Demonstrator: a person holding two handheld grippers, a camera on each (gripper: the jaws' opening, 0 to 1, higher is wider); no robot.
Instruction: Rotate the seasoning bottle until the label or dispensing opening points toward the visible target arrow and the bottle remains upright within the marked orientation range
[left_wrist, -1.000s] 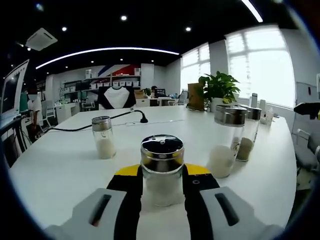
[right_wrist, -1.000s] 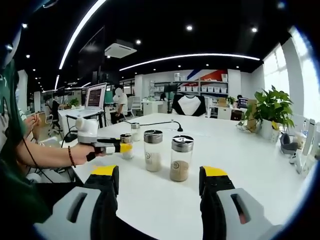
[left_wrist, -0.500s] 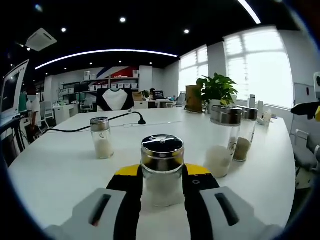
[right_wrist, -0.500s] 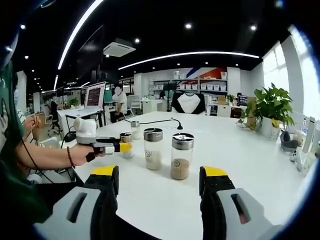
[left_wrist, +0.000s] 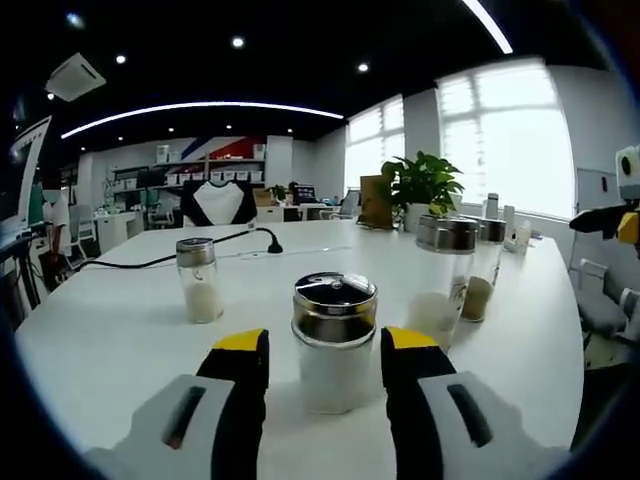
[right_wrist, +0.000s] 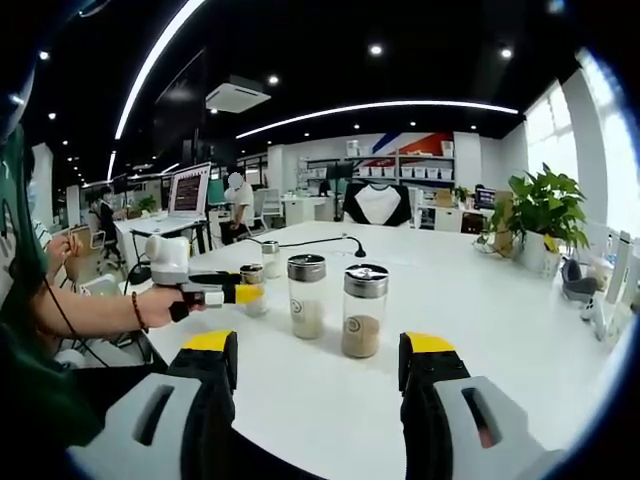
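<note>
A glass seasoning bottle (left_wrist: 334, 345) with a chrome lid and pale contents stands upright on the white table (left_wrist: 100, 330). It sits between the yellow-tipped jaws of my left gripper (left_wrist: 325, 345), which is open with a small gap on each side of the glass. In the right gripper view a hand holds that left gripper (right_wrist: 240, 293) at the same bottle (right_wrist: 256, 302) on the left. My right gripper (right_wrist: 320, 365) is open and holds nothing, a short way in front of two taller bottles.
A small bottle (left_wrist: 200, 282) stands to the left. Two taller ones stand to the right: white-filled (left_wrist: 444, 278), (right_wrist: 306, 297) and brown-filled (left_wrist: 484, 268), (right_wrist: 364, 312). A black cable (left_wrist: 180, 252) and a potted plant (left_wrist: 420, 185) lie farther back.
The left jaws were shut on the bottle and have now parted from its sides. The bottle stays upright. The right gripper has hardly moved.
</note>
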